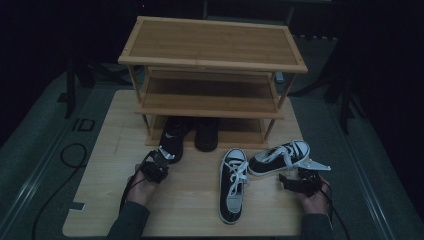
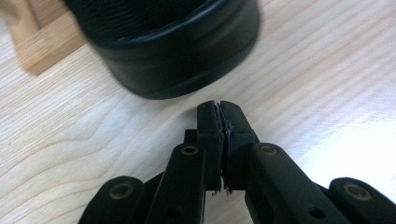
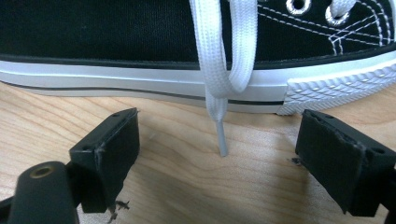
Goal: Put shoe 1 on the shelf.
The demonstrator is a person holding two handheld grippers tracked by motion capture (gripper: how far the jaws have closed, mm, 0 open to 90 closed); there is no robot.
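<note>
Two black shoes [image 1: 175, 134] [image 1: 206, 133] stand at the foot of the bamboo shoe rack [image 1: 212, 47]. My left gripper [image 1: 161, 156] is just behind the left one, its jaws shut on nothing. In the left gripper view the gripper's closed tips [image 2: 219, 109] sit a little short of the black shoe's rounded end [image 2: 173, 51]. Two black-and-white sneakers lie on the table: one [image 1: 232, 185] pointing away, the other [image 1: 279, 157] turned sideways. My right gripper [image 1: 289, 179] stands open beside the sideways sneaker [image 3: 140, 46], whose white lace [image 3: 224, 70] hangs down between the pads [image 3: 112, 149].
The rack stands on a light wooden table [image 1: 190, 210] with two bare shelves above the bottom level. One rack foot [image 2: 42, 46] is left of the black shoe. A black cable [image 1: 70, 155] loops on the grey floor at the left. Bare tabletop lies between the two hands.
</note>
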